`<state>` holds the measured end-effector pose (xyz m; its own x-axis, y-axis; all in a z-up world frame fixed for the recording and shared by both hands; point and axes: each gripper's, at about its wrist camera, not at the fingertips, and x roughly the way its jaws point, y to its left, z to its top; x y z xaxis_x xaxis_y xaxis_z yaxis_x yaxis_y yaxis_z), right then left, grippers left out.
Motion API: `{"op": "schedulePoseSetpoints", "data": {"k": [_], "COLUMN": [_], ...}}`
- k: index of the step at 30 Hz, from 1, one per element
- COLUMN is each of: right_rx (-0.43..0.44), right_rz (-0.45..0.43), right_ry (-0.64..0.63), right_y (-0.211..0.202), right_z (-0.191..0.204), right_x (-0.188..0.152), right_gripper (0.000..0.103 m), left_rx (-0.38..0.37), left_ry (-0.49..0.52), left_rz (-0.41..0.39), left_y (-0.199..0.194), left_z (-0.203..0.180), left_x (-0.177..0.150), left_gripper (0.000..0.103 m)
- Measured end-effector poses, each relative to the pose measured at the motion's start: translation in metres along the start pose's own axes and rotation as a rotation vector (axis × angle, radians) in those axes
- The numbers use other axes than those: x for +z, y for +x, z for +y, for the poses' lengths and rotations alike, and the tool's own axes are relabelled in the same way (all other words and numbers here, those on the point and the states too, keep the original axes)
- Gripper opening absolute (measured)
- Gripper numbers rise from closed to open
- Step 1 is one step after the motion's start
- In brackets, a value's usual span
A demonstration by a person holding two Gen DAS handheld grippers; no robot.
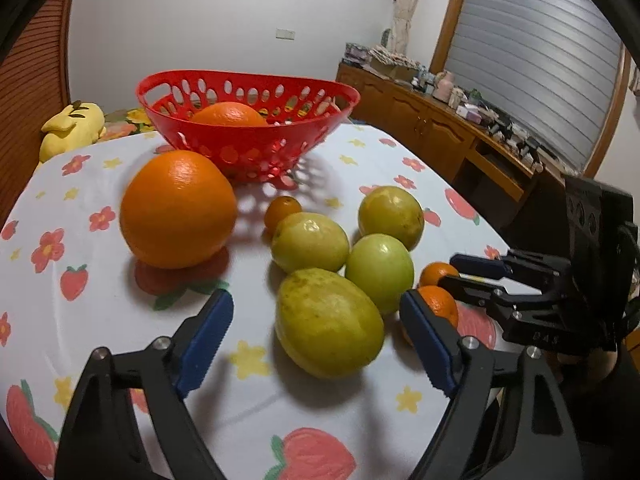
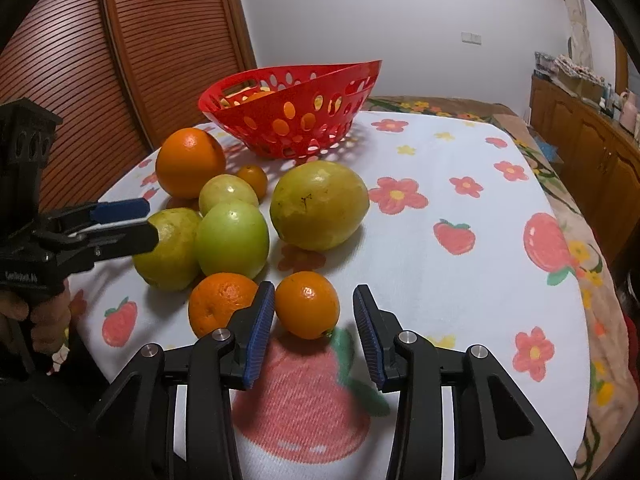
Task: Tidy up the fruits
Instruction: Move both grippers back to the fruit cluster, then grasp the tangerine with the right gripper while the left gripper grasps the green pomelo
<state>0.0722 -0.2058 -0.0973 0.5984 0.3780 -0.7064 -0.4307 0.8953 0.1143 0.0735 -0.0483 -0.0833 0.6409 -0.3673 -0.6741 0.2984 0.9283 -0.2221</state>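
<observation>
The left gripper's fingers stand spread around a yellow-green fruit on the tablecloth, while the right gripper's fingers flank a small orange without pinching it, near the red basket.

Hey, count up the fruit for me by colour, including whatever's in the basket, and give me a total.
Orange: 5, namely one in the red basket, a big orange, three small oranges.
Yellow-green: 4, clustered mid-table, nearest.
Total: 9.

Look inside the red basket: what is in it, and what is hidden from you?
The red basket holds one large orange, its top showing above the near wall. The orange's lower part and the basket's floor are covered by that wall, so smaller fruit beneath cannot be ruled out.
</observation>
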Motion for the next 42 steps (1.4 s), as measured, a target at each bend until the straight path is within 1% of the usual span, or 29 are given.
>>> {"op": "schedulePoseSetpoints", "data": {"k": [3, 5, 7, 9, 13, 15, 16, 22, 29, 32, 35, 42], "right_rx": [0.007, 0.035, 0.036, 0.038, 0.008, -0.008, -0.018, -0.046, -0.040, -0.019, -0.018, -0.034], "right_rz": [0.002, 0.004, 0.005, 0.006, -0.007, -0.014, -0.016, -0.009, -0.010, 0.007, 0.007, -0.007], "right_ry": [0.006, 0.014, 0.011, 0.006, -0.007, -0.006, -0.006, 0.003, 0.010, 0.015, 0.006, 0.004], "right_y": [0.002, 0.001, 0.002, 0.002, -0.002, -0.004, -0.004, -0.002, -0.002, 0.002, 0.003, -0.002], "right_z": [0.000, -0.001, -0.001, 0.000, -0.001, -0.004, -0.005, -0.014, -0.016, -0.017, -0.014, -0.016], "right_x": [0.000, 0.000, 0.000, 0.000, 0.001, 0.002, 0.002, 0.001, 0.001, 0.000, -0.001, 0.004], "right_gripper": [0.040, 0.033, 0.032, 0.031, 0.030, 0.030, 0.030, 0.031, 0.033, 0.035, 0.034, 0.033], "left_rx": [-0.014, -0.016, -0.021, -0.026, -0.028, -0.025, -0.028, -0.050, -0.045, -0.042, -0.038, -0.029], "left_ry": [0.013, 0.015, 0.015, 0.014, 0.017, 0.019, 0.016, 0.001, -0.001, -0.004, -0.008, -0.015], "left_rz": [0.029, 0.046, 0.060, 0.074, 0.106, 0.113, 0.113, 0.113, 0.104, 0.094, 0.081, 0.010], "left_y": [0.004, 0.008, 0.011, 0.014, 0.020, 0.022, 0.022, 0.020, 0.015, 0.010, 0.005, -0.017], "left_z": [-0.005, -0.006, -0.005, -0.005, -0.005, -0.003, -0.003, 0.001, 0.003, 0.005, 0.007, 0.015], "left_x": [-0.002, -0.004, -0.004, -0.004, -0.005, -0.004, -0.004, -0.003, -0.004, -0.004, -0.003, 0.009], "left_gripper": [0.085, 0.083, 0.079, 0.078, 0.074, 0.069, 0.063, 0.063, 0.063, 0.063, 0.062, 0.062]}}
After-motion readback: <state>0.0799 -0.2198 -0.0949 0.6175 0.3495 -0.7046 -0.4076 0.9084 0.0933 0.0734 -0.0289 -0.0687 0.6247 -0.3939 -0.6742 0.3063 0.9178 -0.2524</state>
